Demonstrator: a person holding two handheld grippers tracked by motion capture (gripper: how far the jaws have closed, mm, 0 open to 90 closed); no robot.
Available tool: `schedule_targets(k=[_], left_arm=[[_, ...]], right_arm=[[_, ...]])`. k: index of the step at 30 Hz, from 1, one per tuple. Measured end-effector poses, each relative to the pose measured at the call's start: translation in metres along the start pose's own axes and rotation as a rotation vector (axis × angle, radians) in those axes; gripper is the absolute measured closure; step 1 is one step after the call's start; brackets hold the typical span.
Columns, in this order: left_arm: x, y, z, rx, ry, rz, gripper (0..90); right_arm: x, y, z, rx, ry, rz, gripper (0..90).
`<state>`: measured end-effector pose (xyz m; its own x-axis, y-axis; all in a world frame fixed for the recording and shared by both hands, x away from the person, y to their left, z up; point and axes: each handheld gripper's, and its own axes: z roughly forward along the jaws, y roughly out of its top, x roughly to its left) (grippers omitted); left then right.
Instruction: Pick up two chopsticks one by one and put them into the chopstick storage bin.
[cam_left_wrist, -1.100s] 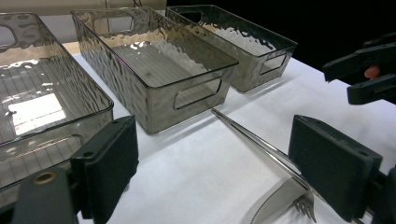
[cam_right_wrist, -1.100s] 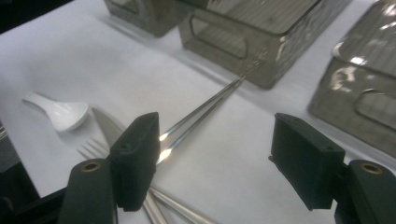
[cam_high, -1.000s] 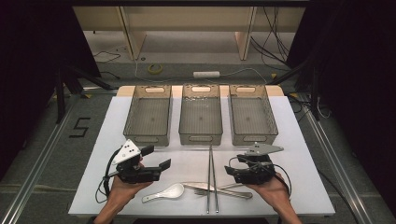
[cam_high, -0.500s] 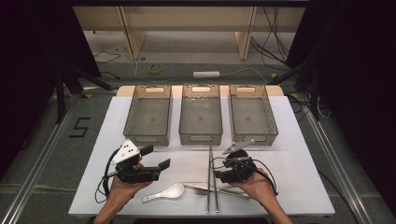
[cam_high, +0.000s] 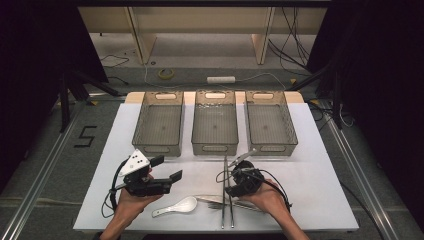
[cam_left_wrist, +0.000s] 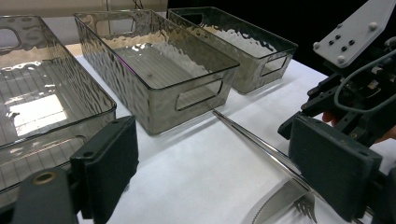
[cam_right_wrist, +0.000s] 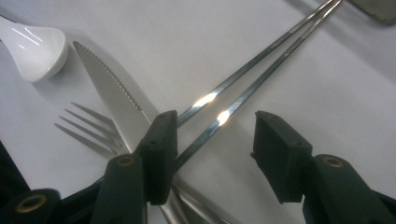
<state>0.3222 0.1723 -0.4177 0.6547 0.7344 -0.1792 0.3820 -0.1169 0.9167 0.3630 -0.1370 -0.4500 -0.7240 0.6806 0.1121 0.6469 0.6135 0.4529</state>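
Two metal chopsticks (cam_high: 223, 217) (cam_right_wrist: 275, 46) (cam_left_wrist: 252, 137) lie side by side near the table's front edge, crossing a serrated knife (cam_right_wrist: 112, 98) and a fork (cam_right_wrist: 88, 126). A white spoon (cam_high: 176, 206) (cam_right_wrist: 32, 46) lies to their left. My right gripper (cam_high: 228, 186) (cam_right_wrist: 217, 156) hangs low over the chopsticks, tilted down. Its jaws have just been closing and still stand apart, with the chopsticks running between them and the pads not pressing. My left gripper (cam_high: 169, 168) (cam_left_wrist: 219, 177) is held left of the cutlery, open, with nothing between its pads.
Three clear grey bins stand in a row behind the cutlery: left (cam_high: 157, 148), middle (cam_high: 215, 148), right (cam_high: 272, 147), with nothing in them. Bare white table (cam_high: 310, 165) lies to the right. The table's front edge runs just below the chopstick ends.
The right gripper moved left and down from the right of the chopsticks to just above them, and its jaws narrowed. The left gripper stayed still.
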Motion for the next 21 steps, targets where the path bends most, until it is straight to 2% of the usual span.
schedule_targets(k=[13,21], left_arm=[[-0.001,0.000,-0.001,-0.004,0.000,-0.002,15.4],[-0.001,0.000,-0.001,-0.005,0.000,-0.003,15.4]], right_arm=[[0.000,0.002,0.013,0.080,0.016,-0.010,56.3],[0.000,0.004,0.016,0.101,0.021,-0.016,61.4]])
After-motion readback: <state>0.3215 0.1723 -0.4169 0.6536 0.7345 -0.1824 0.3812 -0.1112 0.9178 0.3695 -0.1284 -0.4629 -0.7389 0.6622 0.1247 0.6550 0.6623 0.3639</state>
